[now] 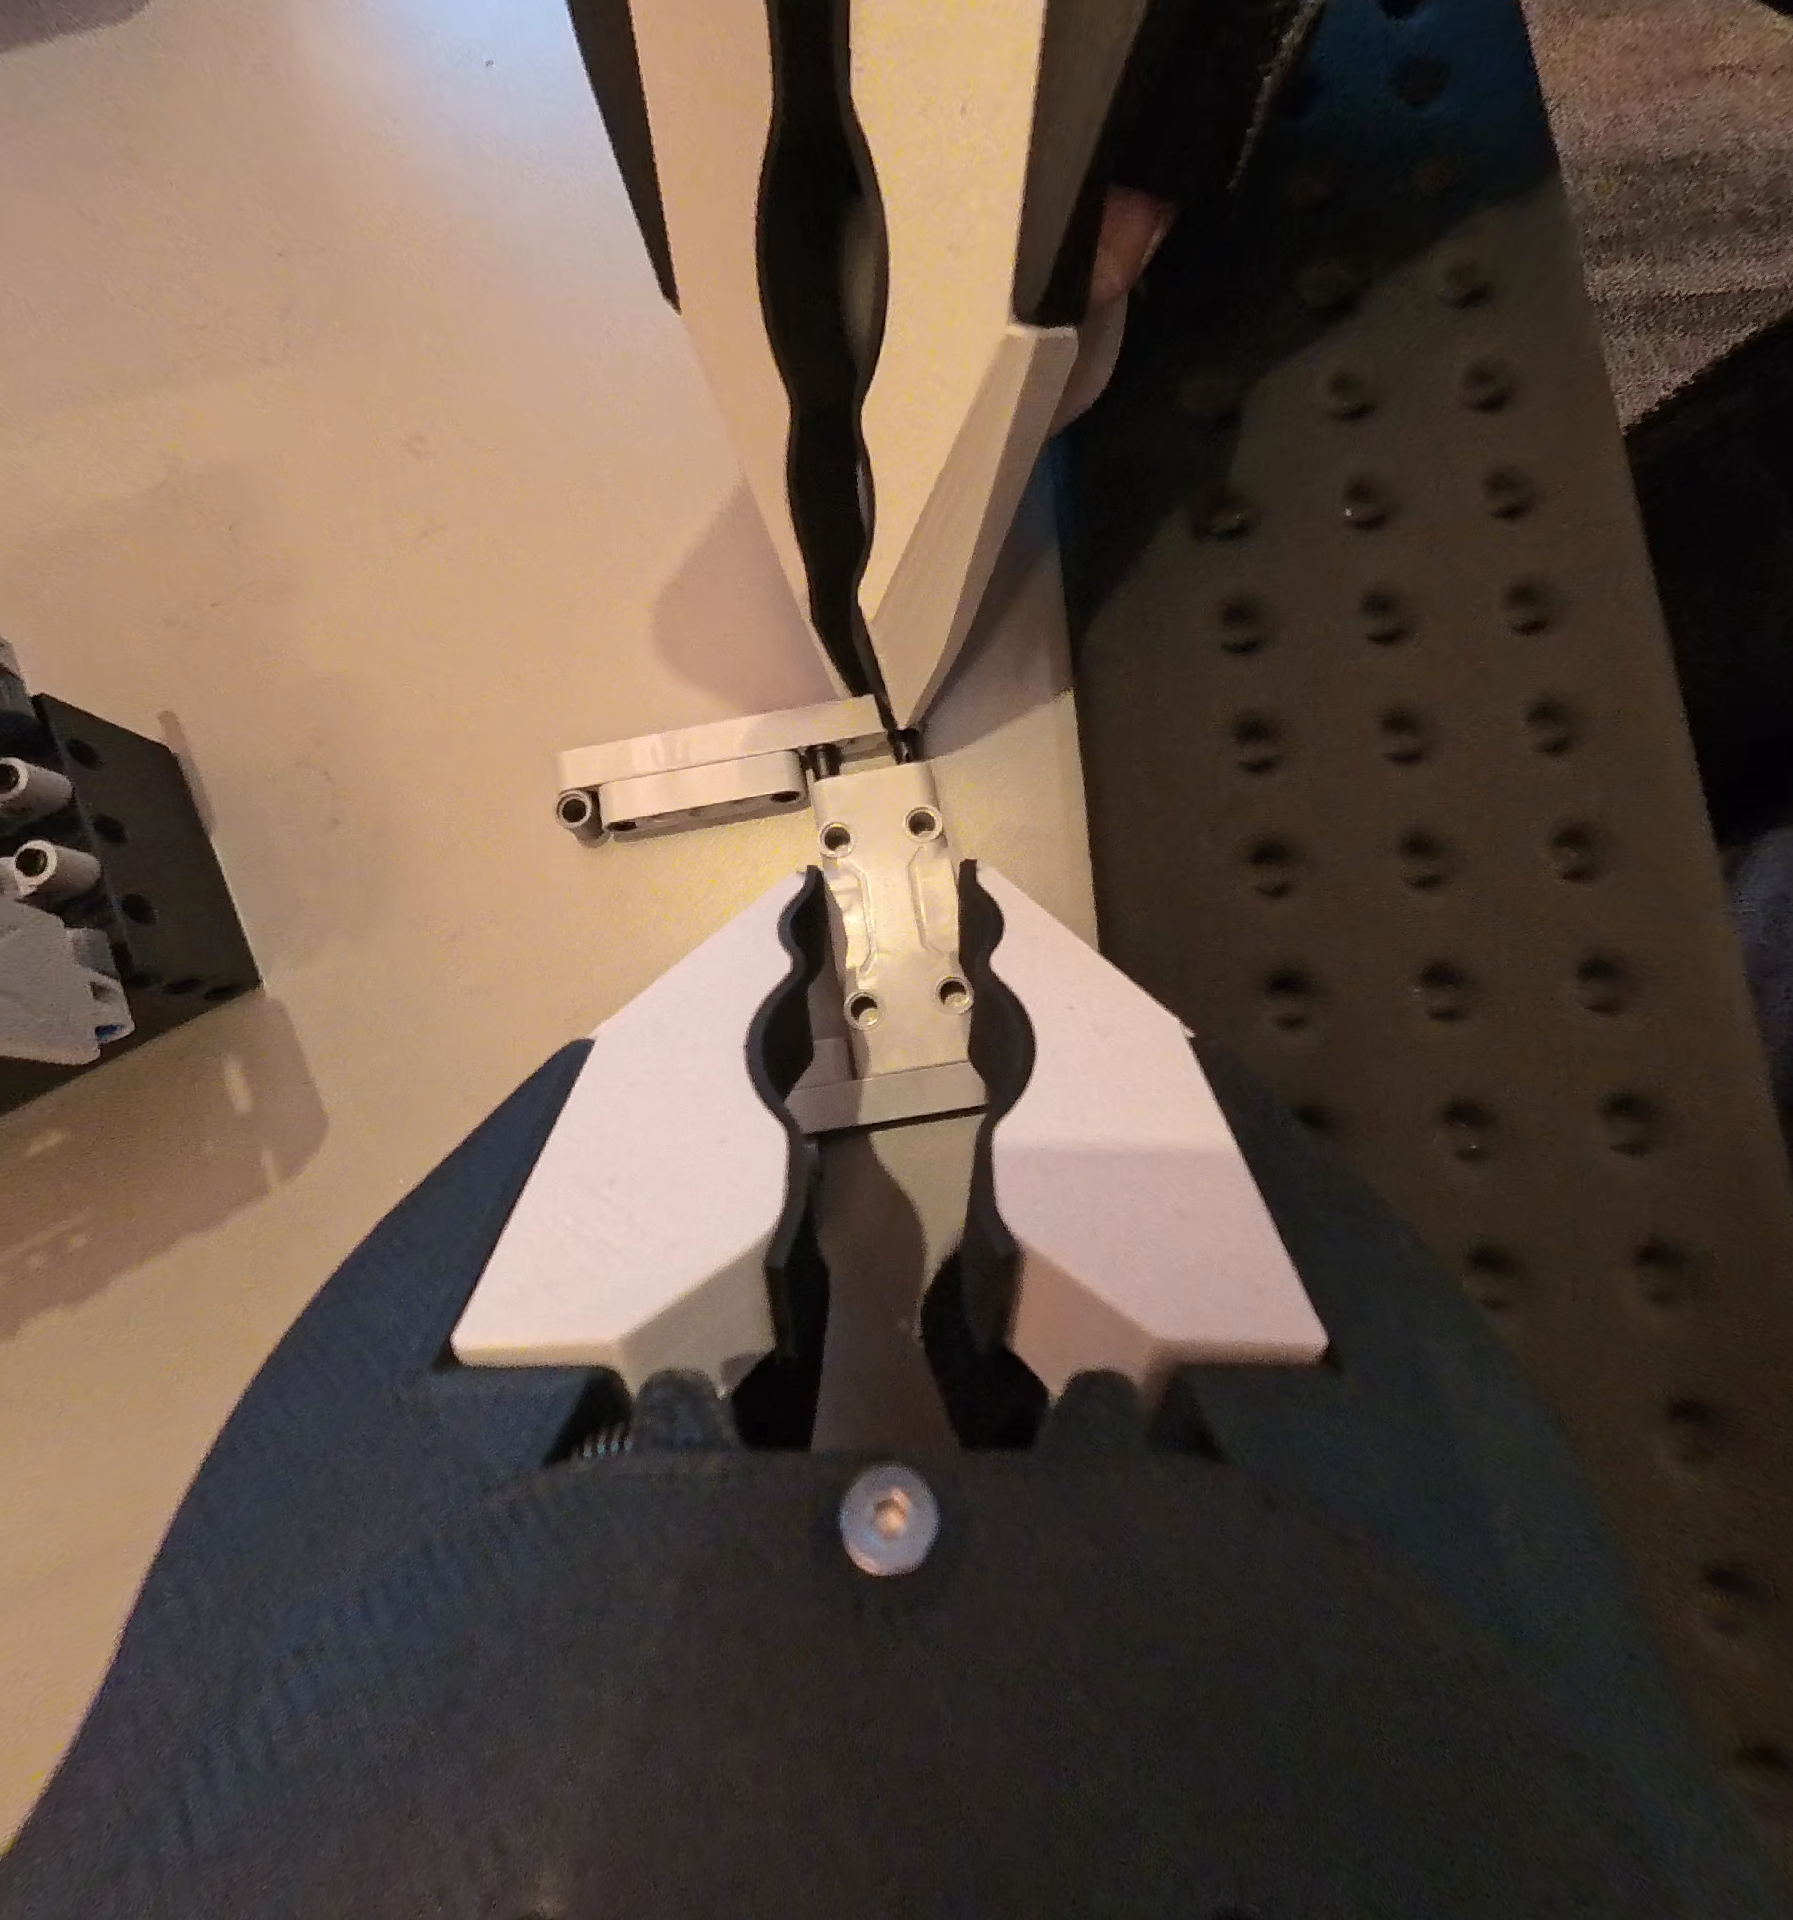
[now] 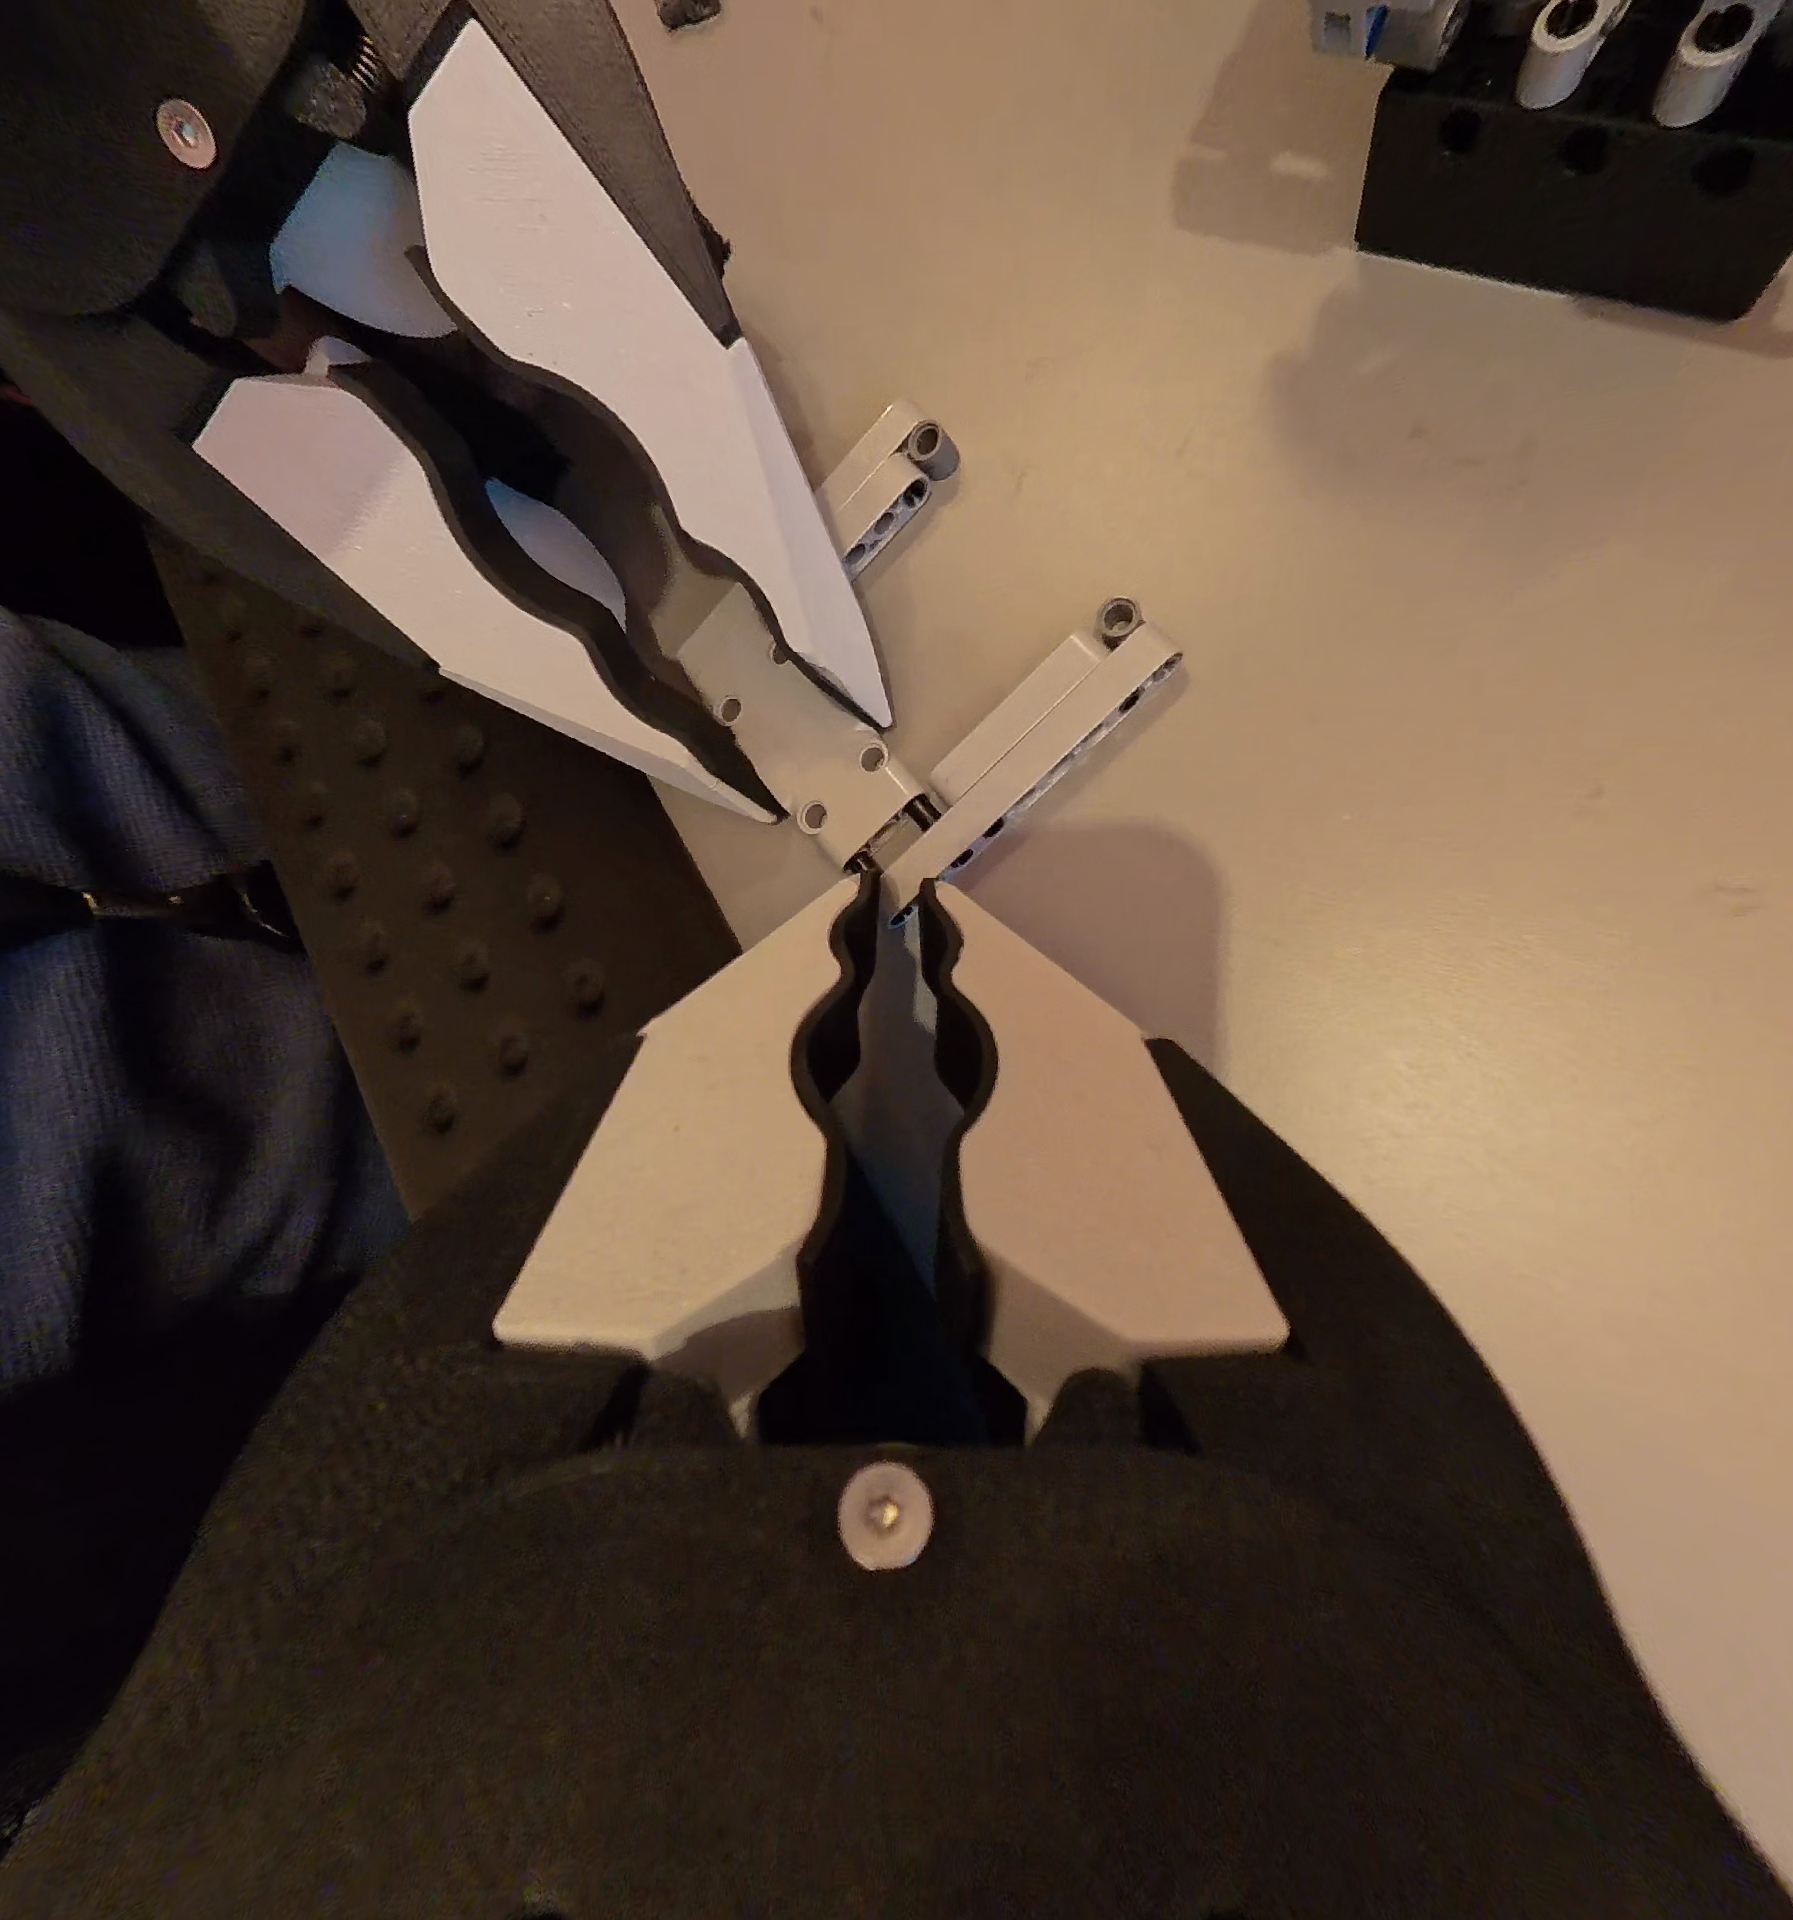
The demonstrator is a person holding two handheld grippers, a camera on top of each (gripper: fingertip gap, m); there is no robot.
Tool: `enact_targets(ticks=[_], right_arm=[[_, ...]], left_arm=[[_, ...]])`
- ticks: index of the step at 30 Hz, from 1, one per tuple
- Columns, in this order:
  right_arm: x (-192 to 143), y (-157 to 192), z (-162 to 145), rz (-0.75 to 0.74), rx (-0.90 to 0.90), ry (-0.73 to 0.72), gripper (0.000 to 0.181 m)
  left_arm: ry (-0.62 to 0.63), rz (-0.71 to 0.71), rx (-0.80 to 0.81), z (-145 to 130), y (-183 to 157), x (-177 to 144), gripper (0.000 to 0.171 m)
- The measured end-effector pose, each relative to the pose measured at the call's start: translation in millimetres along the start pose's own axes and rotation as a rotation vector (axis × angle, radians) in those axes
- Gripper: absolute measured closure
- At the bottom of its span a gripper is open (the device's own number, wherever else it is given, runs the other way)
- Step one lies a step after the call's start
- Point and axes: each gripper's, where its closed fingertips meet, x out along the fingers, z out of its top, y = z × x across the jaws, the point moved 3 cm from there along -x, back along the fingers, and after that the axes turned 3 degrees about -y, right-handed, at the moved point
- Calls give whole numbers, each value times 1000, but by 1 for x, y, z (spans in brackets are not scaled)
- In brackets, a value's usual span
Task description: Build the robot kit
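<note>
My left gripper (image 1: 892, 873) is shut on a flat grey panel piece (image 1: 887, 935) with four small holes, and holds it above the cream table (image 1: 300, 416). A long grey beam (image 1: 705, 774) joins the panel's far end by black pins. My right gripper (image 1: 876, 717) comes down from the top, its tips pinched on the beam's near end. In the right wrist view my right gripper (image 2: 897, 883) is shut on the end of the beam (image 2: 1048, 748). The left gripper (image 2: 824, 769) reaches in from the upper left, holding the panel (image 2: 767, 717).
A black perforated board (image 1: 1391, 831) lies along the table's edge and also shows in the right wrist view (image 2: 435, 831). A black holder with grey pegs and parts (image 1: 144, 862) (image 2: 1598, 187) stands on the table. A second grey beam (image 2: 892, 478) shows behind the left finger. Blue cloth (image 2: 92, 935) is at the left. Less than 4 cm separates the two grippers' tips.
</note>
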Motion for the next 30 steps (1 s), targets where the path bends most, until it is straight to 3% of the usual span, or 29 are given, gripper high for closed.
enact_targets(ticks=[8, 15, 30], right_arm=[[0, 0, -1, 84, 7, 3, 178], [1, -2, 1, 161, 59, 11, 181], [-1, -3, 1, 104, 26, 4, 175]], left_arm=[[-14, -5, -7, 0, 0, 0, 149], [-3, 46, 87, 0, -3, -1, 150], [-24, 26, 47, 0, -3, -1, 149]])
